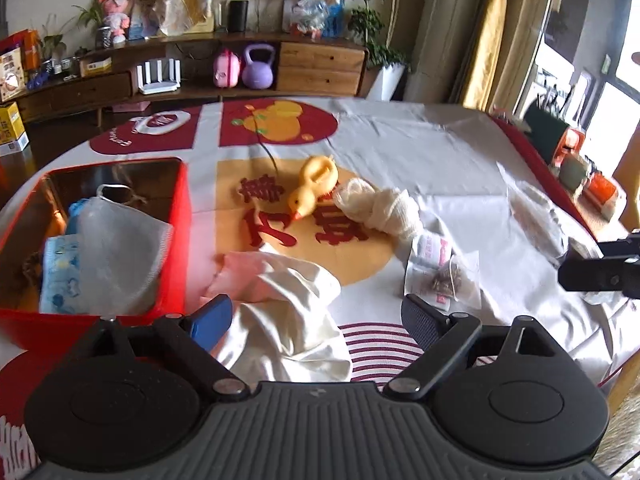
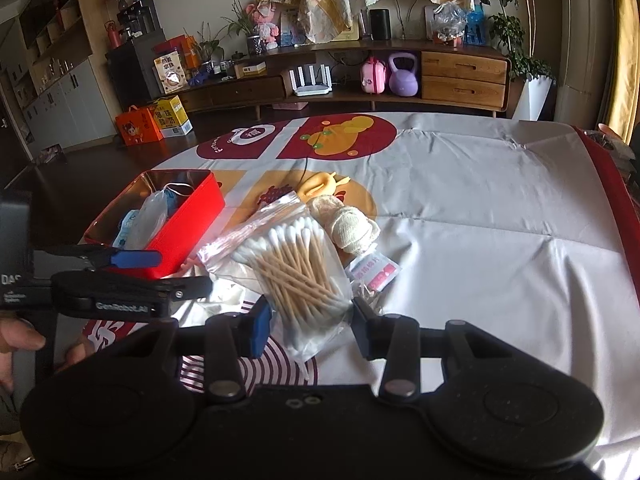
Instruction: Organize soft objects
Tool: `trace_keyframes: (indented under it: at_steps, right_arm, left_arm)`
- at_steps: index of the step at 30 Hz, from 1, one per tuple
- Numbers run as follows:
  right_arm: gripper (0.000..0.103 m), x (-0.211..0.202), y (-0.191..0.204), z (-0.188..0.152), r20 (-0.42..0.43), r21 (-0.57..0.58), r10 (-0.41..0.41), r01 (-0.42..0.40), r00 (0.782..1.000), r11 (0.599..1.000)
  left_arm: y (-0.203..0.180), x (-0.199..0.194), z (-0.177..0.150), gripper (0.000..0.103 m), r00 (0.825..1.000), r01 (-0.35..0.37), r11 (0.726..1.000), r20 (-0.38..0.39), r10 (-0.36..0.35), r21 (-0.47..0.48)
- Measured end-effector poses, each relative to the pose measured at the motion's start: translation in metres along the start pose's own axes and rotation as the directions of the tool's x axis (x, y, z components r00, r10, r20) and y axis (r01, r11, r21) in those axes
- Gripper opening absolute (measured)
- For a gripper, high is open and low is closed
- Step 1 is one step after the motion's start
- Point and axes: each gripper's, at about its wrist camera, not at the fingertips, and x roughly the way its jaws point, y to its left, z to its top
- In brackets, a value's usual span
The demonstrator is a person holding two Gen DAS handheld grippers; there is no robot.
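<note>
- Your left gripper [image 1: 316,316] stands with its jaws spread wide, and nothing is pressed between the pads; the white cloth [image 1: 296,320] lies crumpled on the tablecloth [image 1: 440,148] right under and between its fingers.
- Your right gripper [image 2: 310,320] is clenched on the clear bag of cotton swabs [image 2: 288,264]; both pads press on the bag's lower end, and the rest of it slants up and away over the cloth-covered table.
- The red tin box [image 1: 176,248] sits by the left edge of the table, lid off. It holds a clear plastic pouch [image 1: 120,240], a blue patterned packet [image 1: 62,276] and something blue further back.
- The yellow rubber duck [image 1: 312,192] lies on its side near the middle of the table, beak toward the near edge.
- The rolled cream gauze [image 1: 376,204] touches the duck on its right side.
- A small white-and-pink sachet [image 1: 434,250] and a clear packet with brown contents [image 1: 452,280] lie just beside the gauze, toward the near right.
- In the right wrist view, your left gripper shows from the side at the left edge, just beside the tin's near corner, with fingers of your hand [image 2: 24,340] behind it.
</note>
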Motion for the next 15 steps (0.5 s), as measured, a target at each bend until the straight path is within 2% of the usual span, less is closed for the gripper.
trace_keyframes:
  at_steps: [4, 10, 15]
  right_arm:
    - [0.041, 0.006, -0.006, -0.002, -0.014, 0.010, 0.005, -0.005, 1.000, 1.000]
    - [0.041, 0.012, -0.013, -0.005, -0.033, 0.020, 0.006, -0.005, 0.999, 1.000]
    - [0.041, 0.017, -0.016, -0.005, -0.041, 0.025, 0.012, -0.011, 0.999, 1.000]
  left_arm:
    - [-0.010, 0.026, -0.006, 0.092, 0.998, -0.029, 0.998, -0.054, 0.032, 0.054]
    - [-0.007, 0.053, -0.013, 0.092, 0.991, -0.092, 0.993, -0.088, 0.098, 0.080]
    - [0.002, 0.066, -0.017, 0.092, 0.986, -0.114, 0.992, -0.118, 0.119, 0.049]
